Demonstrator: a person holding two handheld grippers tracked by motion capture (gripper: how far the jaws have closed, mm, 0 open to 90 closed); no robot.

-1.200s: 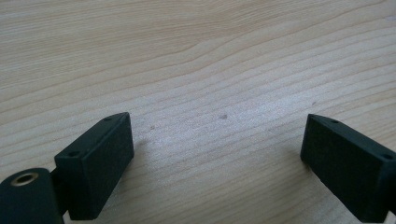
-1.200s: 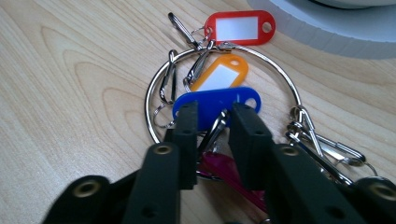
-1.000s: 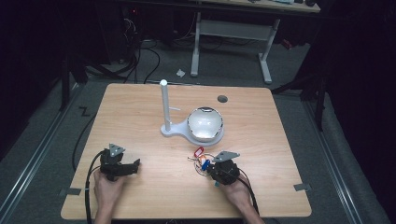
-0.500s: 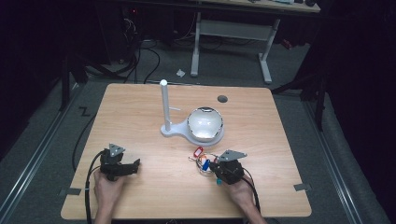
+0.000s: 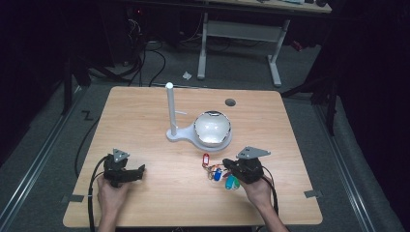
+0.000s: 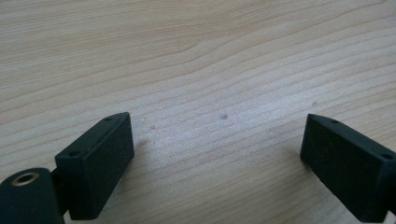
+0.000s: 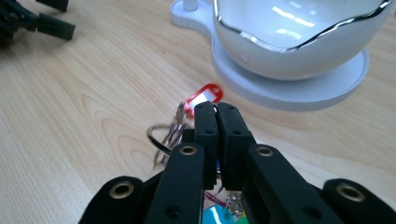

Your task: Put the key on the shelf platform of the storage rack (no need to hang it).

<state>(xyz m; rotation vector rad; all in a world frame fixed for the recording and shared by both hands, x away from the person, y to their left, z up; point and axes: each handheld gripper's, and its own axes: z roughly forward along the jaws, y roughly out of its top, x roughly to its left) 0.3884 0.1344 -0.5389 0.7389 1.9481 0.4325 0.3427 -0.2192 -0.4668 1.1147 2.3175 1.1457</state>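
Right claw (image 7: 217, 109) pressed together, pinching a bunch of metal key rings with red, blue and green plastic tags (image 5: 218, 170), as seen along the jaws in the right gripper view: red tag (image 7: 203, 98) just past the jaw tips, wire rings (image 7: 163, 137) fanned to the left of the jaws, blue and green tags hanging beneath the claw body. In the high view, same bunch at the front right of the light wooden desk (image 5: 145, 111), immediately left of the right claw (image 5: 231, 166), trailing roughly across the desk toward its middle. Straight ahead of the bunch, near but apart: glossy white silver-rimmed bowl (image 5: 212, 128) seated on a flat white stand (image 5: 181, 135) with an upright white post (image 5: 170, 107) and a short side peg. Likely coming move: bunch carried forward and slightly left, up over the bowl rim or onto the post. Right hand plainly the nearer one. Left claw (image 5: 139, 171) spread wide, holding nothing, resting low at the front left, well apart from the keys; bare wood grain between its jaws in the left gripper view. Ample open desk between bunch and stand; front edge close behind both hands; small dark round hole (image 5: 230, 102) beyond the bowl near the far edge.
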